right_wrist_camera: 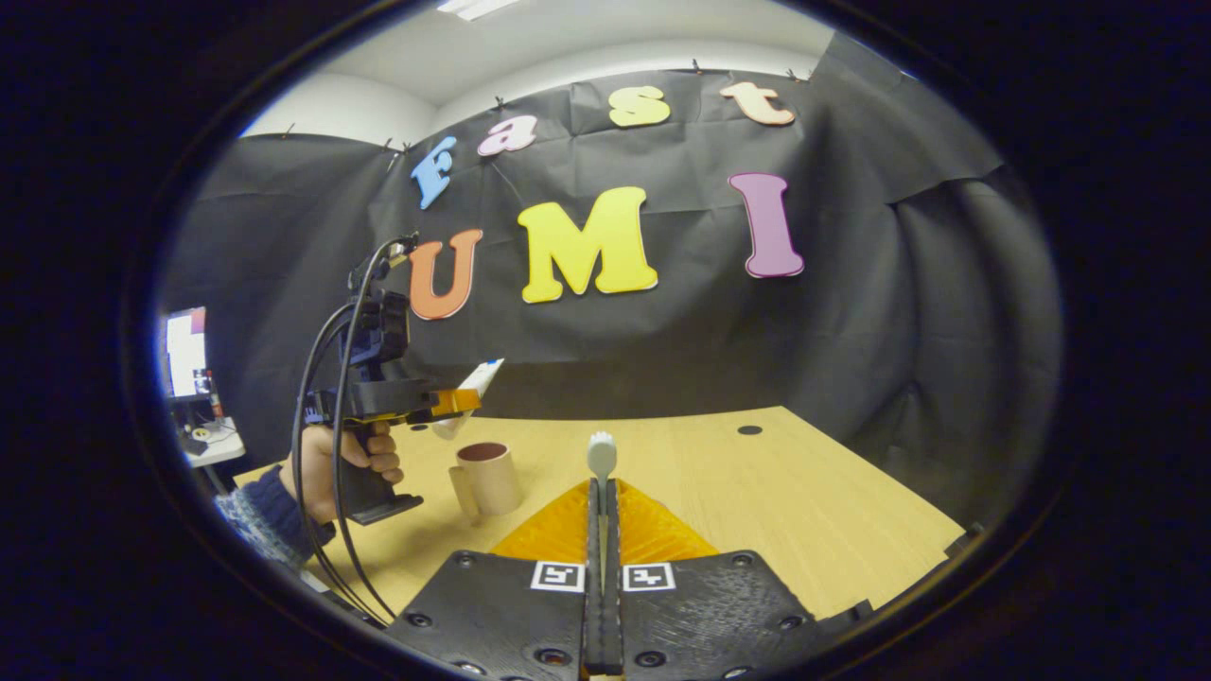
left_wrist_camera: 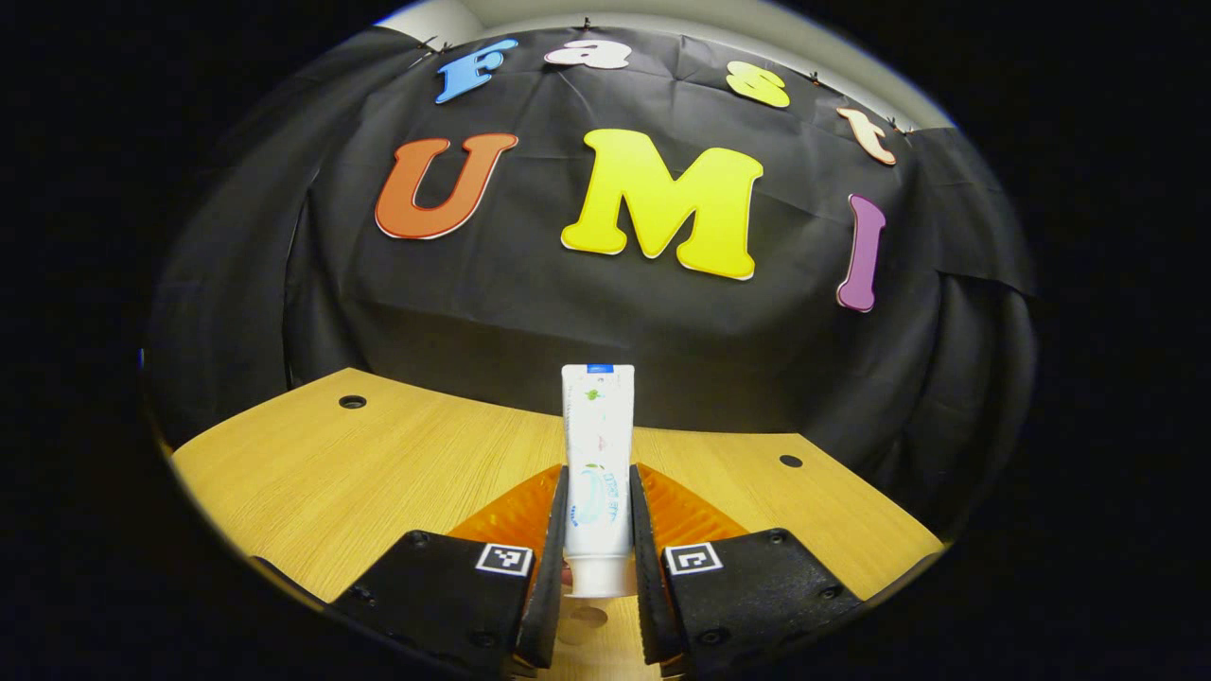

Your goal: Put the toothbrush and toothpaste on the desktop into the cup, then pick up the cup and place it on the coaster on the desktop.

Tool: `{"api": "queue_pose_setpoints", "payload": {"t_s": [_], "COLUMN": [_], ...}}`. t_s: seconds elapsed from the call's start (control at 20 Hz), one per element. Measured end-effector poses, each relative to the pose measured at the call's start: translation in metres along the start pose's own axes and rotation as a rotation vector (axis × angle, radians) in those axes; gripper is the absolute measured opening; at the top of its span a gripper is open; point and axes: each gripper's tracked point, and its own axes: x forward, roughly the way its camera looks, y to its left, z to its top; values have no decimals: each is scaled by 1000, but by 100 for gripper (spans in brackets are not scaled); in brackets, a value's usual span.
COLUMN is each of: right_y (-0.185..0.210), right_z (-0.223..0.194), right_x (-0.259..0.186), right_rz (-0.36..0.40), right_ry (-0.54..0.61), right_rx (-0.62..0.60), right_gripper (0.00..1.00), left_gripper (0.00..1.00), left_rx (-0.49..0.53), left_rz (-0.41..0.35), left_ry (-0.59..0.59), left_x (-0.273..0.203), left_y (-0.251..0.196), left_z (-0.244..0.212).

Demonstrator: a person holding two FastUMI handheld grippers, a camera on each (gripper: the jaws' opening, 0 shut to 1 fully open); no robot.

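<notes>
In the left gripper view my left gripper (left_wrist_camera: pixel 598 492) is shut on a white toothpaste tube (left_wrist_camera: pixel 598 445), which points away from me with its cap toward the camera, above the wooden desktop (left_wrist_camera: pixel 331 473). The right gripper view shows that same gripper (right_wrist_camera: pixel 454 402) off to the left in a hand, the toothpaste tube (right_wrist_camera: pixel 478 380) slanting up just above a pinkish cup (right_wrist_camera: pixel 487 476) with a handle. My right gripper (right_wrist_camera: pixel 602 501) is shut on the toothbrush (right_wrist_camera: pixel 602 456), whose pale head sticks out past the fingertips.
The wooden desktop (right_wrist_camera: pixel 757 501) has small round holes (right_wrist_camera: pixel 749 429) near its back edge. A person's hand and dark knitted sleeve (right_wrist_camera: pixel 274 511) with trailing cables sit at the left. A monitor (right_wrist_camera: pixel 185 355) stands beyond the booth at far left.
</notes>
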Motion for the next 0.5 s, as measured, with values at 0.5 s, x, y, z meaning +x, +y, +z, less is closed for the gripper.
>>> {"api": "queue_pose_setpoints", "payload": {"t_s": [0.5], "right_y": [-3], "right_z": [-13], "right_x": [-1], "right_rz": [6], "right_ry": [24], "right_rx": [24], "right_gripper": [0], "left_gripper": [38], "left_rx": [58], "left_rz": [-16], "left_ry": [8], "left_x": [10], "left_y": [-5], "left_z": [-7]}}
